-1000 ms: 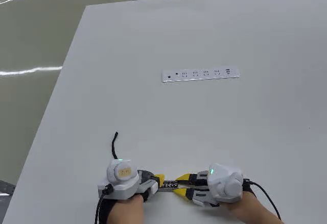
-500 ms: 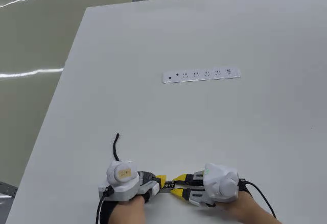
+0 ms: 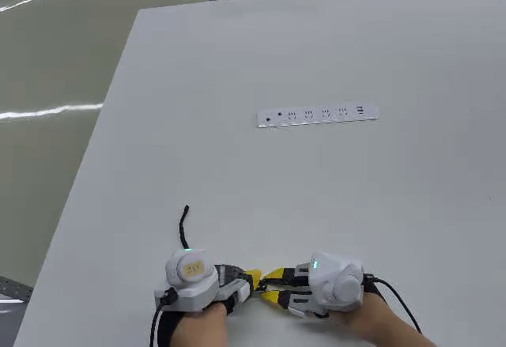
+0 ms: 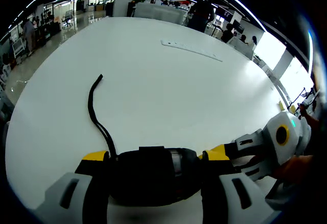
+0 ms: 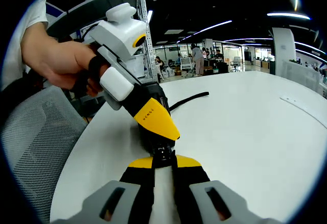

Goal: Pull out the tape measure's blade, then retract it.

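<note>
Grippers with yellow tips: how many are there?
2. The left gripper, at the table's near edge, clamps the tape measure; the right gripper faces it, pinching the blade tip. None seem hidden.

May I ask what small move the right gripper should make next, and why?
Probably open the right gripper and release the blade tip: it sits almost at the tape measure held in the left gripper, so retraction looks nearly done.

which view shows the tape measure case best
Left gripper view: the tape measure case sits large between its own jaws. The right gripper view hides much behind a yellow jaw; the head view shows it tiny.
</note>
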Available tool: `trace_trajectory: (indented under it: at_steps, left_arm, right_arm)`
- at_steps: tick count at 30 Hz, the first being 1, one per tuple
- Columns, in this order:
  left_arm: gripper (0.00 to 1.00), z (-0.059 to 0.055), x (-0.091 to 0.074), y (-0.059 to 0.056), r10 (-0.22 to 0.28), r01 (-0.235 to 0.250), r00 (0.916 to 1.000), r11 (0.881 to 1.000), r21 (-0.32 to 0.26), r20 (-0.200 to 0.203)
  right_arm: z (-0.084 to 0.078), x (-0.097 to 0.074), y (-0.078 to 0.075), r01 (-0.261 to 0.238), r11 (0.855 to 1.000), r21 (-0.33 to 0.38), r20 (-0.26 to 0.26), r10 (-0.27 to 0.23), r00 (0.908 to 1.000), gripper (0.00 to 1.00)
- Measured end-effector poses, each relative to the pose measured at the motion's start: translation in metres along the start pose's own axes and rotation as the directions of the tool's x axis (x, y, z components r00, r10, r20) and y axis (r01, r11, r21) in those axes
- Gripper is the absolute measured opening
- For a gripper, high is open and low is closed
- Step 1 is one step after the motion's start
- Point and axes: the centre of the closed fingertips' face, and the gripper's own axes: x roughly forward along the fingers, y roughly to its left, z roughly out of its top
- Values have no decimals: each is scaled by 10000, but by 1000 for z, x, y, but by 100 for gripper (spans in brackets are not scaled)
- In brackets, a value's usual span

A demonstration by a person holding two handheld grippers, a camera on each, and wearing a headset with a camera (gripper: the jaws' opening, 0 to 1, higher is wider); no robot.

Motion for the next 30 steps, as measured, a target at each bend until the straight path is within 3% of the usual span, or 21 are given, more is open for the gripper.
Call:
trace_trajectory:
  at_steps: [7,30]
  left_arm:
    - [71,0,0,1,-112,112,9999,9999,-85,2]
    - [70,1,-1,0,-231,231,9997,9996,-138,-10]
  right_arm:
    - [4,12,3,-96,9999,-93,-14,96,10000,12]
    - [4,9,2,-229,9996,161,91,227,9997,16]
